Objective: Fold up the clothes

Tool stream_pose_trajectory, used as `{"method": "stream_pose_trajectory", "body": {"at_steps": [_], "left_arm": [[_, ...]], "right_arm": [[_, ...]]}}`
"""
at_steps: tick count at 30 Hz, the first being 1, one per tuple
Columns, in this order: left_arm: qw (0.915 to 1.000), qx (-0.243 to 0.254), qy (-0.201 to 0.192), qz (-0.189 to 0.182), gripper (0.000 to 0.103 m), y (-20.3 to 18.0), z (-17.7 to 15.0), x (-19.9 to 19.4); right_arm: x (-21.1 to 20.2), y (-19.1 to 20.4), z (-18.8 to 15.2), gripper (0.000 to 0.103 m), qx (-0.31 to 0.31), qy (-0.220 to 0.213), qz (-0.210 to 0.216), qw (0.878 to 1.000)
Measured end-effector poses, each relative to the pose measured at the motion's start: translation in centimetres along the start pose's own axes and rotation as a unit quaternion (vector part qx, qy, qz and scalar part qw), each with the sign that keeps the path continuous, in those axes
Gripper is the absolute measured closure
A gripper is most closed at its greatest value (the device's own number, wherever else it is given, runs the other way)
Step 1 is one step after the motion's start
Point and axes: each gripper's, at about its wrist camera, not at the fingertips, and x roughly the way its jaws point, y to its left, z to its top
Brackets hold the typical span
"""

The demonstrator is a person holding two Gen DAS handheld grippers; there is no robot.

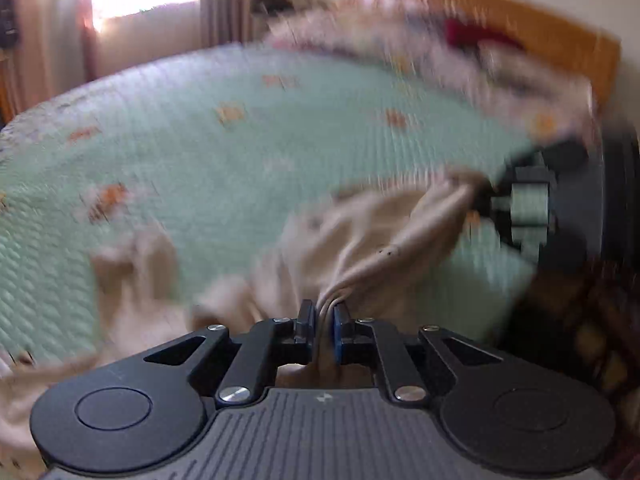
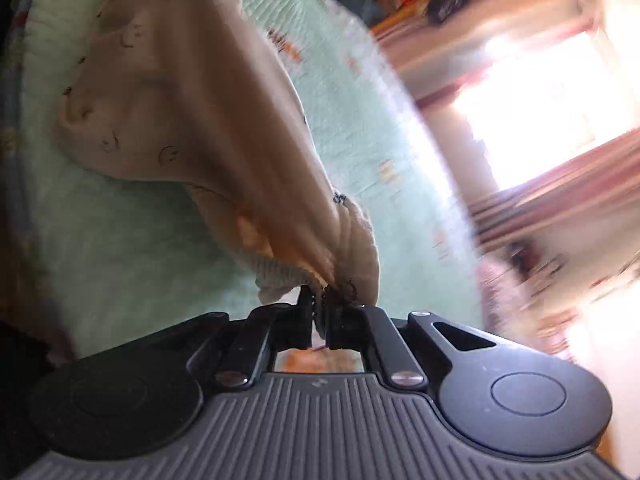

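Beige printed cotton garment [image 1: 360, 232] stretches above the mint-green quilted bedspread [image 1: 200, 140], pinched at both ends. Angled downward, the left gripper [image 1: 323, 322] clamps a bunched fold; the right gripper [image 2: 319, 306], tilted sideways, is clenched on the ribbed hem.

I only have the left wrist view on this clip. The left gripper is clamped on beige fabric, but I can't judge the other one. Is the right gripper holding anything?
Observer: Yes. The right gripper is shut on a bunched, ribbed edge of the beige garment.
Reviewer: Is the fabric plain? It's blurred here.
Observer: No, the right wrist view shows small dark printed marks scattered over it.
Reviewer: Is all of it lifted?
Observer: No. The far part lies on the green bedspread; only the gripped end rises from it.
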Motion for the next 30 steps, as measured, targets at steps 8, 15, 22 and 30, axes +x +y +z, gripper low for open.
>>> {"method": "stream_pose_trajectory", "body": {"at_steps": [8, 15, 22, 30], "left_arm": [[0.9956, -0.093, -0.009, 0.011, 0.087, 3.8, 0.0, 0.2], [0.9932, -0.107, -0.012, 0.043, 0.087, 4.1, 1.4, 0.5], [0.9903, -0.131, -0.008, 0.046, 0.087, 5.2, 1.5, 1.2], [0.992, -0.118, 0.001, 0.044, 0.087, 4.4, 0.3, 0.8]], "right_arm": [[-1.5, -4.0, -5.4, 0.092, 0.282, -0.059, 0.199, 0.937], [-3.4, -3.6, -7.9, 0.07, 0.435, -0.156, 0.289, 0.839], [-5.2, -5.9, -9.5, 0.046, 0.546, -0.182, 0.213, 0.789], [1.8, -2.4, -4.0, 0.045, 0.576, -0.113, 0.276, 0.761]]}}
